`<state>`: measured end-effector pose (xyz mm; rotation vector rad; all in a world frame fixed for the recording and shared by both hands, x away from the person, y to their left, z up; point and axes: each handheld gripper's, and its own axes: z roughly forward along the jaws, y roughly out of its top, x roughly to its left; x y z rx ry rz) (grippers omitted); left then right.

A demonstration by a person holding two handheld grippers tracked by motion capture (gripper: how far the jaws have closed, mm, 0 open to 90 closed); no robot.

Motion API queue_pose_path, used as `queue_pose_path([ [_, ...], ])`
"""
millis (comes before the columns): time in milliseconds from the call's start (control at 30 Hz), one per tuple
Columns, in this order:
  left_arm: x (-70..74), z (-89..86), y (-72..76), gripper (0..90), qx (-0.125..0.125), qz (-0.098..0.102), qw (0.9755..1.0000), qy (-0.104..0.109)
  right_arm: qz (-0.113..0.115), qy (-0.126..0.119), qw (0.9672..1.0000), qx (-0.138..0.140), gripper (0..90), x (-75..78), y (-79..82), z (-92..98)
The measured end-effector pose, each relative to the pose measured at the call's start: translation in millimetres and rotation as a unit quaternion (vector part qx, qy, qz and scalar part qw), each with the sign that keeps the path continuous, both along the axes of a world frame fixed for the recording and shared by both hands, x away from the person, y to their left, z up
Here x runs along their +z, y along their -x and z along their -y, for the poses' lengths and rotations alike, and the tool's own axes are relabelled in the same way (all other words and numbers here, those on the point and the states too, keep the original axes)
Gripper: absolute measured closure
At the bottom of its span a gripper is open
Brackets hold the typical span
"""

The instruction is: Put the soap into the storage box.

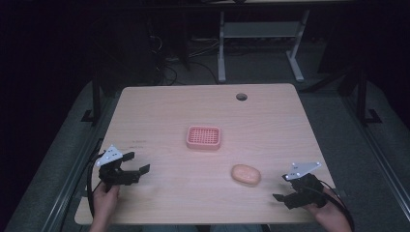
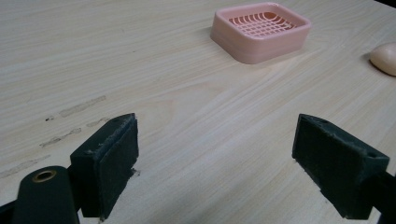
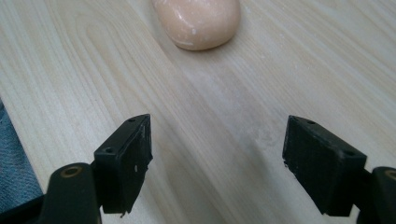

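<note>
High view: soap bar point(image 1: 245, 174) is lying on the surface point(image 1: 159, 111) at 5 o'clock from the pink soap dish point(image 1: 203, 137), left gripper point(image 1: 137, 163) sitting at 8 o'clock, right gripper point(image 1: 279, 188) at 4 o'clock just beside the soap. Left gripper view: jaws are standing wide apart over bare wood, nothing between them, dish point(image 2: 260, 31) at 1 o'clock. Right gripper view: jaws are gaping empty, soap point(image 3: 197, 22) lying ahead at 12 o'clock, not touching.

Peach soap bar point(image 1: 245, 174) lying flat, near pink dish point(image 1: 204, 137)
</note>
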<state>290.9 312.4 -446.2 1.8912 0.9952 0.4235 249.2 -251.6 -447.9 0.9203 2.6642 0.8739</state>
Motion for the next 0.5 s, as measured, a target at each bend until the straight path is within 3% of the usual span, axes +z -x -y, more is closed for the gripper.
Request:
queue_pose_path([
  [500, 0.7, -0.9, 0.1, 14.2, 0.002, -0.001, 1.0, -0.003, -0.005, 0.024, 0.9993, 0.027, 23.5, 17.1, -12.4, -15.1],
])
